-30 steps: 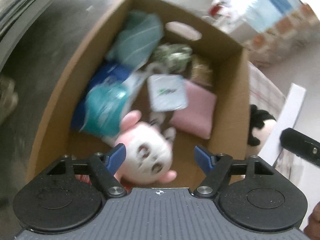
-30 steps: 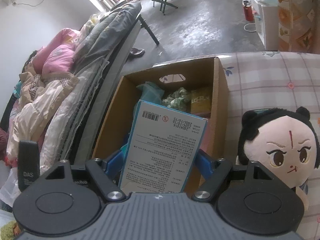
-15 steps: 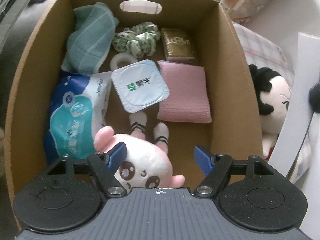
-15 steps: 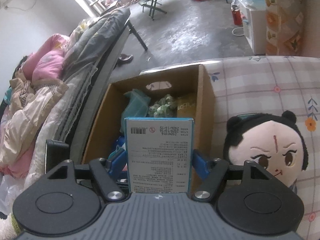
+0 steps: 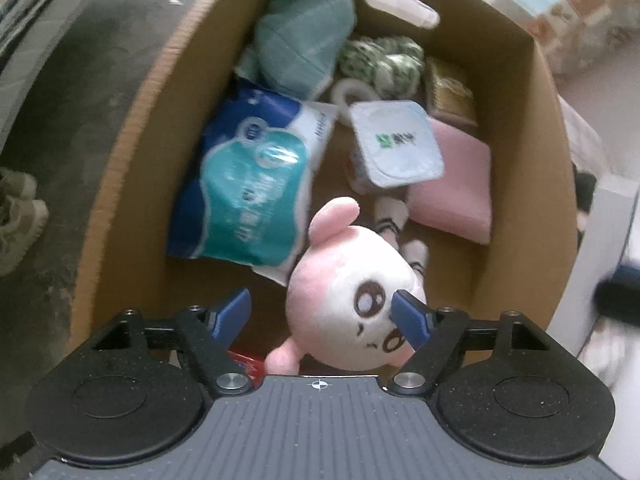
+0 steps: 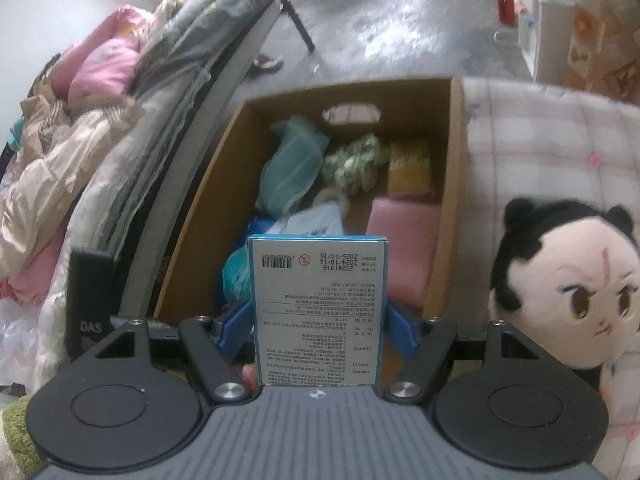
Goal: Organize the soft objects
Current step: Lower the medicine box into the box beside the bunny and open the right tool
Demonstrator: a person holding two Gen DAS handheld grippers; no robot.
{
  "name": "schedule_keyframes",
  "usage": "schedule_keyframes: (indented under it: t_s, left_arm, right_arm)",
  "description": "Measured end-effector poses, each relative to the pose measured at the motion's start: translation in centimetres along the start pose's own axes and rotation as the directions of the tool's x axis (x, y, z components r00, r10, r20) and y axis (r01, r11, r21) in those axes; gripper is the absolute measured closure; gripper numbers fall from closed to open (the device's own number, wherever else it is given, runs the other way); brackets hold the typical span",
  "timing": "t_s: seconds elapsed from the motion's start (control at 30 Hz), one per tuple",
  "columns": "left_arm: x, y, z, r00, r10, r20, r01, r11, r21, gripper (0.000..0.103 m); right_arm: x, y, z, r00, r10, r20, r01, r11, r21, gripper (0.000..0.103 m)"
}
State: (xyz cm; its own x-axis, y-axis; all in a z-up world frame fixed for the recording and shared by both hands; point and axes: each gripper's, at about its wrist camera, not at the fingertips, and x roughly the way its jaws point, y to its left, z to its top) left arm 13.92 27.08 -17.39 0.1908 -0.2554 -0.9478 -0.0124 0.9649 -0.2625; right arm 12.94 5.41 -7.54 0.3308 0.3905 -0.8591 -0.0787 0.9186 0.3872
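Moved: left gripper (image 5: 318,314) has swung toward the left wall of the cardboard box (image 5: 120,168); right gripper (image 6: 318,322) carried the blue-edged carton (image 6: 318,312) closer to the box's near edge
Done: towel (image 5: 300,36), tissue pack (image 5: 248,184), pink pad (image 5: 456,184), pink plush (image 5: 352,300) already lie in the box
Left: black-haired doll (image 6: 568,292) sits on the bedspread outside the right wall; carton not yet in
Left gripper: spread wide, empty, over the pink plush near the box's near edge; contact unclear
Right gripper: pinching the carton upright
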Motion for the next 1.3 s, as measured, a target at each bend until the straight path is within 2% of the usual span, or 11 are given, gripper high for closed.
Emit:
schedule_keyframes:
  t_s: [0.13,0.23,0.37,0.47,0.67,0.8,0.9,1.07,1.13,1.27,1.3]
  left_arm:
    - [-0.3,1.5,0.5,1.000,-0.015,0.023,0.017,0.995,-0.099,0.026]
    - [-1.0,2.4,0.7,0.998,-0.057,0.035,0.062,0.987,-0.151,0.027]
    - [-1.1,2.5,0.8,0.997,-0.068,0.041,0.073,0.984,-0.163,0.026]
    - [-1.2,2.5,0.8,0.996,-0.070,0.049,0.078,0.982,-0.171,0.026]
    - [-1.8,2.9,1.0,0.994,-0.084,0.067,0.096,0.977,-0.192,0.026]
    - [-1.9,3.0,1.2,0.993,-0.087,0.075,0.100,0.975,-0.200,0.026]
    - [-1.9,3.0,1.2,0.994,-0.084,0.076,0.098,0.975,-0.199,0.026]
    - [-2.0,3.0,1.2,0.993,-0.085,0.077,0.099,0.975,-0.199,0.026]
    - [-2.0,3.0,1.2,0.993,-0.085,0.076,0.099,0.975,-0.200,0.026]
    - [-2.0,3.1,1.2,0.993,-0.087,0.075,0.101,0.975,-0.197,0.026]
    - [-2.0,3.0,1.2,0.994,-0.085,0.073,0.097,0.976,-0.195,0.026]
  right_arm:
    - [2.3,1.4,-1.0,0.997,-0.031,-0.074,0.029,0.999,-0.029,0.029]
    - [4.2,1.9,-1.8,0.990,-0.071,-0.126,0.067,0.997,-0.036,0.029]
    - [6.2,2.1,-2.5,0.973,-0.156,-0.170,0.150,0.988,-0.049,0.029]
    - [7.3,2.4,-2.7,0.951,-0.233,-0.202,0.221,0.972,-0.083,0.029]
    - [6.5,3.3,-3.2,0.935,-0.298,-0.191,0.273,0.951,-0.148,0.032]
    - [5.3,4.2,-2.9,0.958,-0.248,-0.144,0.222,0.959,-0.173,0.048]
    - [5.9,5.0,-2.6,0.969,-0.180,-0.169,0.145,0.969,-0.199,0.059]
    - [9.3,5.5,-2.7,0.958,-0.102,-0.266,0.045,0.976,-0.212,0.061]
    - [10.7,5.0,-3.0,0.948,-0.115,-0.297,0.059,0.979,-0.193,0.061]
    - [11.4,3.3,-3.4,0.937,-0.162,-0.308,0.117,0.980,-0.159,0.078]
    - [11.3,3.1,-3.4,0.938,-0.165,-0.305,0.122,0.980,-0.156,0.078]
